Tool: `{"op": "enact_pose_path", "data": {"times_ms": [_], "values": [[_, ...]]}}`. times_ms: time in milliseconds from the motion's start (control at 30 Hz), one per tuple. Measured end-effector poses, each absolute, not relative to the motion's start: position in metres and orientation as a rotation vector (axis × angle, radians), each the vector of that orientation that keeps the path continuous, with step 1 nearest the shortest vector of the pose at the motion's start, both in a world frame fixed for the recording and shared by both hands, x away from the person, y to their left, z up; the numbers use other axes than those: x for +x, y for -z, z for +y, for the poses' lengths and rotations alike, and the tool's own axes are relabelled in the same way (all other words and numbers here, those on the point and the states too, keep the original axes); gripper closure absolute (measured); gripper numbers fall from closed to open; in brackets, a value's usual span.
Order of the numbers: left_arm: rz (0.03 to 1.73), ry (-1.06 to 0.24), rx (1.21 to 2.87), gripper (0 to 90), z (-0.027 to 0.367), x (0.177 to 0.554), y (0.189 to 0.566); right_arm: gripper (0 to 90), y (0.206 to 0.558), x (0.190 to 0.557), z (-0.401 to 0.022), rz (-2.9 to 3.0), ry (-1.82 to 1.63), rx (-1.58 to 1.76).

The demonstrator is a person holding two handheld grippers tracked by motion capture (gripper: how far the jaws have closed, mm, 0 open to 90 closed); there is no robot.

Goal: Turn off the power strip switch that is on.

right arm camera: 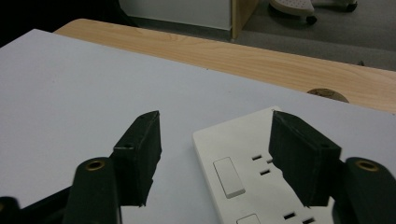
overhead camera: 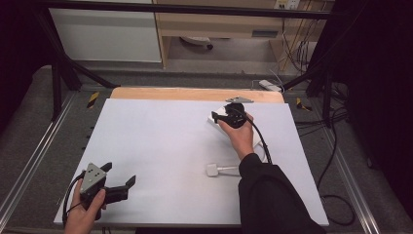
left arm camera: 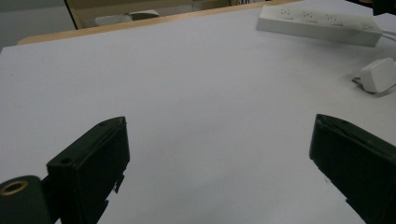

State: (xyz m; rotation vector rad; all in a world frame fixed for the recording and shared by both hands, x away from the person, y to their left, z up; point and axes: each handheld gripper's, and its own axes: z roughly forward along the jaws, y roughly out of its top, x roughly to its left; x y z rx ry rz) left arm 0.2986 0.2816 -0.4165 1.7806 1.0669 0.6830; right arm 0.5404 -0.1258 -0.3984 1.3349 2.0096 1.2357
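A white power strip (right arm camera: 243, 154) lies at the far right of the white sheet (overhead camera: 160, 141); in the high view the right hand covers most of the power strip (overhead camera: 257, 142). My right gripper (right arm camera: 215, 115) hovers just over its near-left end, jaws open, pads not touching it. A rocker switch (right arm camera: 229, 177) and socket holes show between the jaws. A small white plug adapter (overhead camera: 213, 170) with a short cable rests nearer the person. My left gripper (overhead camera: 118, 174) sits open at the front left corner with nothing between its jaws. From the left gripper (left arm camera: 217, 123) the power strip (left arm camera: 317, 21) and adapter (left arm camera: 379, 74) lie far off.
The white sheet covers a wooden tabletop whose bare strip (overhead camera: 195, 93) runs along the far edge. A black frame (overhead camera: 185, 9) and cables (overhead camera: 336, 146) surround the table. A wheeled chair base (right arm camera: 292, 5) stands on the floor beyond.
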Motion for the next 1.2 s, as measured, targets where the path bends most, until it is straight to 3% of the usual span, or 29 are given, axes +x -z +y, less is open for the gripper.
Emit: {"op": "enact_pose_path", "data": {"times_ms": [267, 433, 867, 1200], "values": [[1.068, -0.686, 1.784, 4.8, 0.282, 0.299, 0.417, 12.6, 0.388, 0.535, -0.133, 2.012, -1.214, 1.354], [1.068, -0.686, 1.784, 4.8, 0.282, 0.299, 0.417, 6.9, 0.38, 0.53, -0.138, 2.004, -1.234, 1.345], [1.077, -0.682, 1.779, 4.8, 0.283, 0.298, 0.417, 2.5, 0.358, 0.514, -0.151, 2.007, -1.307, 1.278], [1.084, -0.682, 1.775, 4.8, 0.283, 0.298, 0.418, 4.6, 0.345, 0.504, -0.161, 1.986, -1.31, 1.25]]}}
